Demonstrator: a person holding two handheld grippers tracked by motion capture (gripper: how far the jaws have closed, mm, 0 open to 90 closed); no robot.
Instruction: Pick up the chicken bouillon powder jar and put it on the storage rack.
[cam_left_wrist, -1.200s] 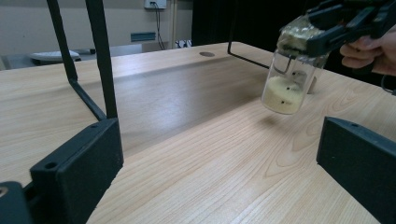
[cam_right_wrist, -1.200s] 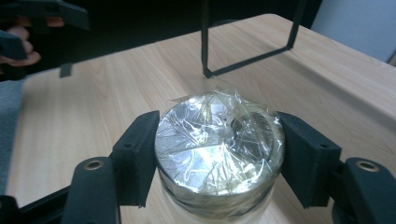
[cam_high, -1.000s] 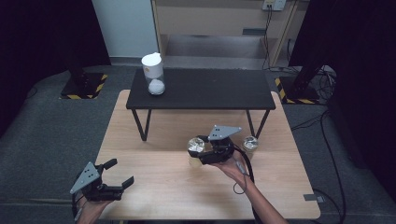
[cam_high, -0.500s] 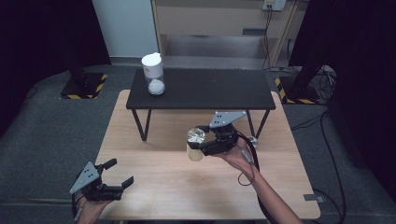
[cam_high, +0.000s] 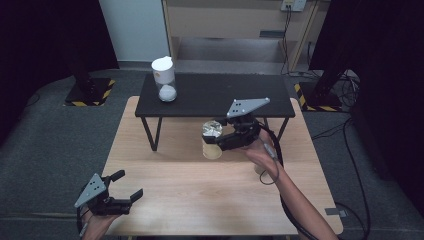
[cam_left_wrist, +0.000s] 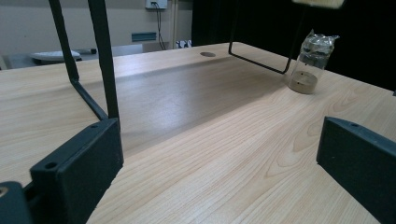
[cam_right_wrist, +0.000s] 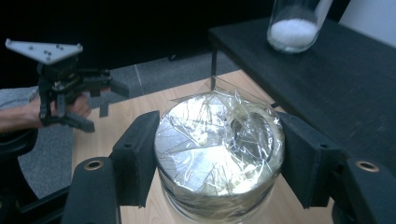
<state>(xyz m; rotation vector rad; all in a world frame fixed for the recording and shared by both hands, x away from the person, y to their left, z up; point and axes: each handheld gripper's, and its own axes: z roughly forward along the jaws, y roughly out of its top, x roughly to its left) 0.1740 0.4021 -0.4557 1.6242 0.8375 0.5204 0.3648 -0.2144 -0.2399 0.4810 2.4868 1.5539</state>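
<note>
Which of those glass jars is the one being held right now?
The plastic-wrapped jar over the wooden table, clamped by the right hand-held gripper. The white-lidded jar stands untouched on the black shelf.

A light wooden table (cam_high: 165, 200) sits in front of me. On its far half stands a low black shelf (cam_high: 215, 95) on thin metal legs. On the shelf's left end I see a clear jar with a white lid (cam_high: 164, 78), holding white powder.

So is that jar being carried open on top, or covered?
Covered. In the right gripper view, crinkled clear film is stretched over the mouth of the jar, which stands upright between the jaws of the right gripper.
</note>
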